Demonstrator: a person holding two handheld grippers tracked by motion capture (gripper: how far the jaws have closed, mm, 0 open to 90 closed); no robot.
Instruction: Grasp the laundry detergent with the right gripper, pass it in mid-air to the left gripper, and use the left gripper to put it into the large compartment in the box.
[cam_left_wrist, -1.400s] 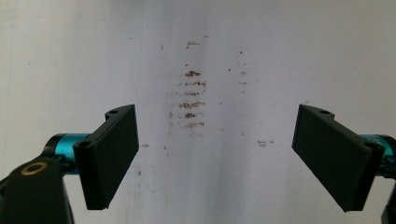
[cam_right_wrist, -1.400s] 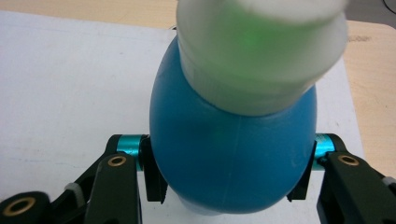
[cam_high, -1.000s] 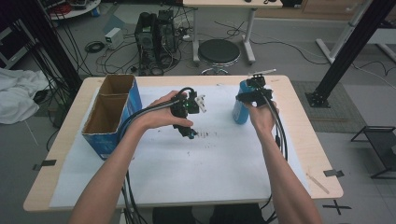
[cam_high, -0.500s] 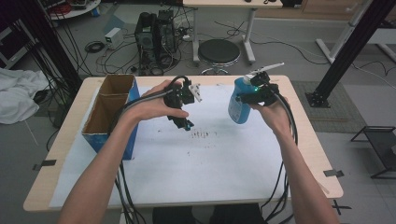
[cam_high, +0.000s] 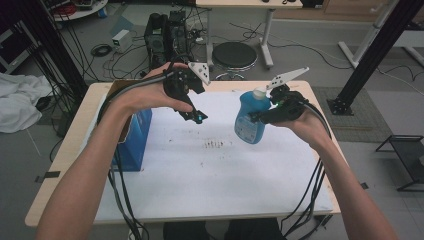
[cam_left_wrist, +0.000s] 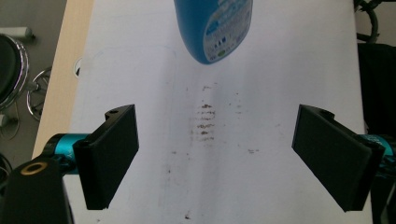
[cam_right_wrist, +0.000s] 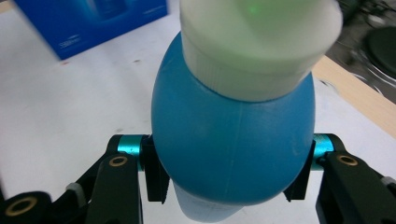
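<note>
The right gripper (cam_high: 260, 118) clamps the blue detergent bottle (cam_high: 250, 119) at its body, lifted right of frame centre. The left gripper (cam_left_wrist: 215, 156) hangs wide open, empty, at upper left. Keep clamp pressure even; avoid tilting the white cap (cam_right_wrist: 257, 44).

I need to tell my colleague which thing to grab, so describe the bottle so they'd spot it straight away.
Look at the white sheet covering the wooden table, then its far right part. There the right gripper clamps a rounded blue plastic bottle with a white cap, lifted and tilted. The blue cardboard box at the left is square-edged and open-topped.
</note>
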